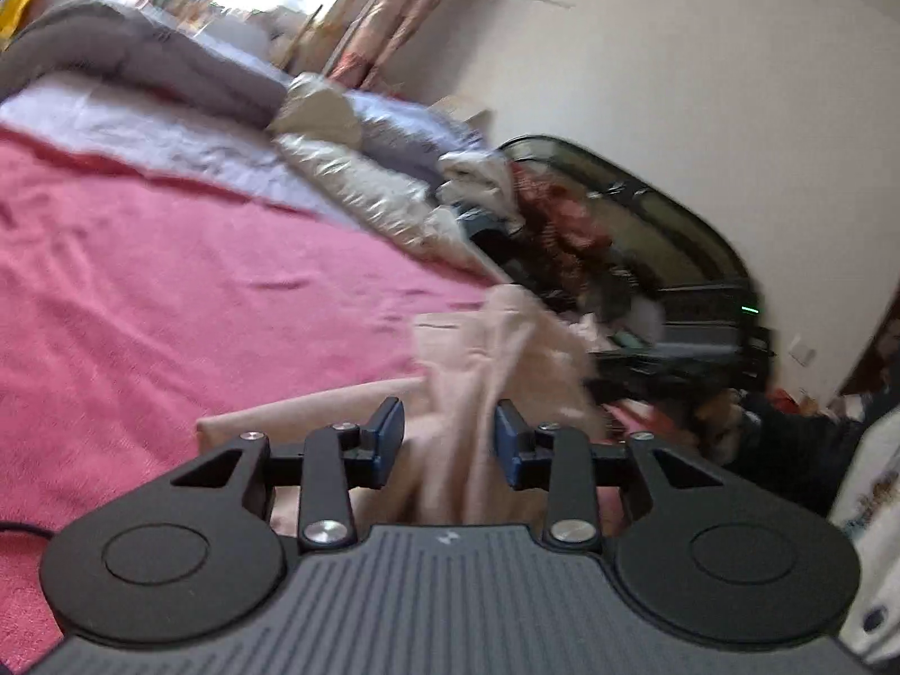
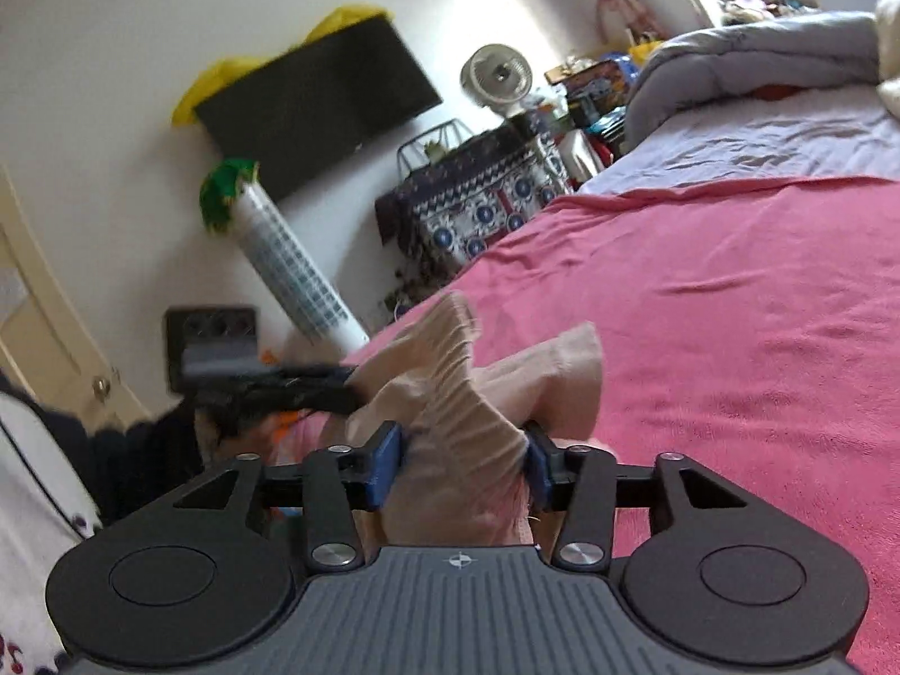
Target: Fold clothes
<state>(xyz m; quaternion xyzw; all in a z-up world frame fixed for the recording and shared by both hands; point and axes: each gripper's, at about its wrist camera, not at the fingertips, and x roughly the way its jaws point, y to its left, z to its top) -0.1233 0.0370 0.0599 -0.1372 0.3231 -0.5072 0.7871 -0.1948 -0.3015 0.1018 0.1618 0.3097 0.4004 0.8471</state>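
Observation:
A pale pink garment (image 1: 495, 360) lies bunched at the near edge of the bed on a pink blanket (image 1: 197, 281). In the left wrist view my left gripper (image 1: 449, 441) has its jaws around a fold of the garment, with gaps beside the cloth. In the right wrist view my right gripper (image 2: 464, 464) is shut on a ribbed part of the same garment (image 2: 467, 394), which bulges up between the blue pads (image 2: 385, 464). The pink blanket (image 2: 731, 309) spreads to the right. The other gripper (image 2: 270, 382) shows dark and blurred beyond the cloth.
A grey duvet (image 1: 169, 67) and pillows (image 1: 360, 185) lie at the bed's far side. A pile of clothes (image 1: 562, 236) sits by a dark headboard. A tower fan (image 2: 292, 270), a patterned cabinet (image 2: 478, 208) and a wall TV (image 2: 315, 95) stand beside the bed.

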